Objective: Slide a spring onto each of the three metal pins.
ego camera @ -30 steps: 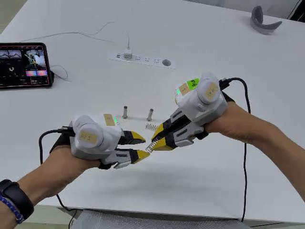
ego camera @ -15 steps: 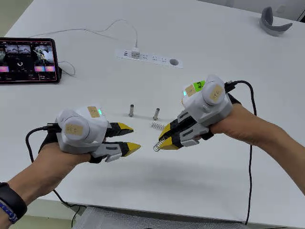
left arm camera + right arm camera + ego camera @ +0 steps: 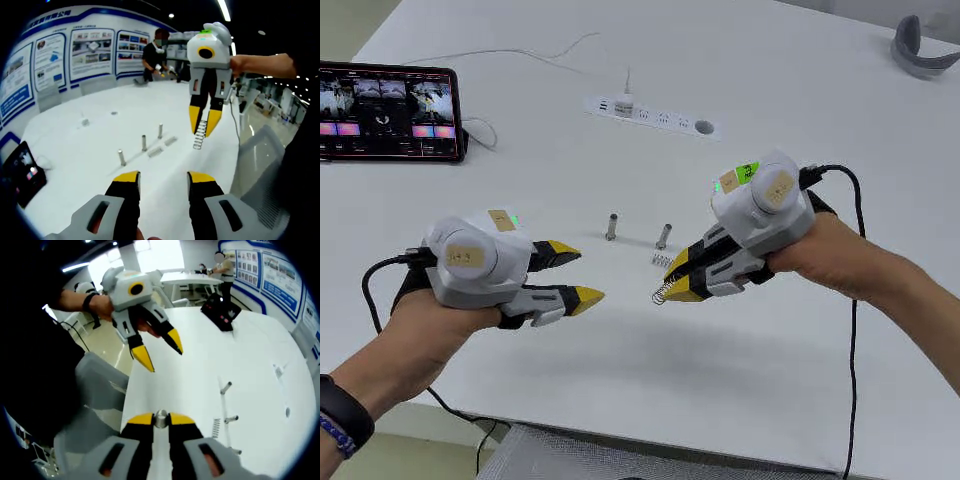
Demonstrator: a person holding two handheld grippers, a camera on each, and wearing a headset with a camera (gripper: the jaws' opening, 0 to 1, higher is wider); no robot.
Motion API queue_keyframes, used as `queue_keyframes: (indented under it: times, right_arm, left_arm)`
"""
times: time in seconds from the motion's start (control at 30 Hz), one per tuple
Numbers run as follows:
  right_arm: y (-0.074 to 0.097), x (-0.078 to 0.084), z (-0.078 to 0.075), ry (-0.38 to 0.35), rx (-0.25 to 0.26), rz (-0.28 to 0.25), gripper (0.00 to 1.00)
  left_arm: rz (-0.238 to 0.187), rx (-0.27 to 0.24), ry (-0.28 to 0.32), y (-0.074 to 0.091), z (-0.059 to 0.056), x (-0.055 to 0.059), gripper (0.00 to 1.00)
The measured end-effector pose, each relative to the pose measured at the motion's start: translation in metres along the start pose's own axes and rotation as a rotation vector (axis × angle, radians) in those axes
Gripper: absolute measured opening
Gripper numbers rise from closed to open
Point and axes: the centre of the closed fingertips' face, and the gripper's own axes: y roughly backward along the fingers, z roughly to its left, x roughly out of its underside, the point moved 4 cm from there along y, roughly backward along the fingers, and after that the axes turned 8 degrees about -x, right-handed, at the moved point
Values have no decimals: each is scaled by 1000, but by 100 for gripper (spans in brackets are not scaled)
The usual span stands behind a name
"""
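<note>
Silver coiled-wire spring [image 3: 663, 292], slim and straight, protrudes from the yellow-tipped right gripper [image 3: 678, 283], whose jaws are closed on its end above the white table [image 3: 720, 340]. The yellow-tipped left gripper [image 3: 578, 273] has its jaws parted, holding nothing. Short upright metal pins [image 3: 612, 226] stand nearby.

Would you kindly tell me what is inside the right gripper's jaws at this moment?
A spring is pinched between the yellow tips of the right gripper, most of it sticking out beyond them. How far it reaches back inside is covered by the jaws.
</note>
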Motion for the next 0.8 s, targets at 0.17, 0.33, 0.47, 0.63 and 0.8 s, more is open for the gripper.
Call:
queue_keyframes:
  times: [0.17,0.33,0.47,0.63,0.8]
  right_arm:
    - [-3,-4,-8,3,-3,5,12]
    - [-6,-9,-16,8,-4,13,12]
    - [-6,-14,-19,15,-4,17,12]
    - [-8,-18,-25,26,4,28,12]
    - [-10,-20,-31,32,12,35,12]
  left_arm:
    - [8,-32,22,4,9,5,42]
    - [8,-57,45,8,17,7,45]
    - [13,-76,62,10,22,10,48]
    - [17,-101,85,14,29,15,51]
    - [17,-123,137,17,37,21,56]
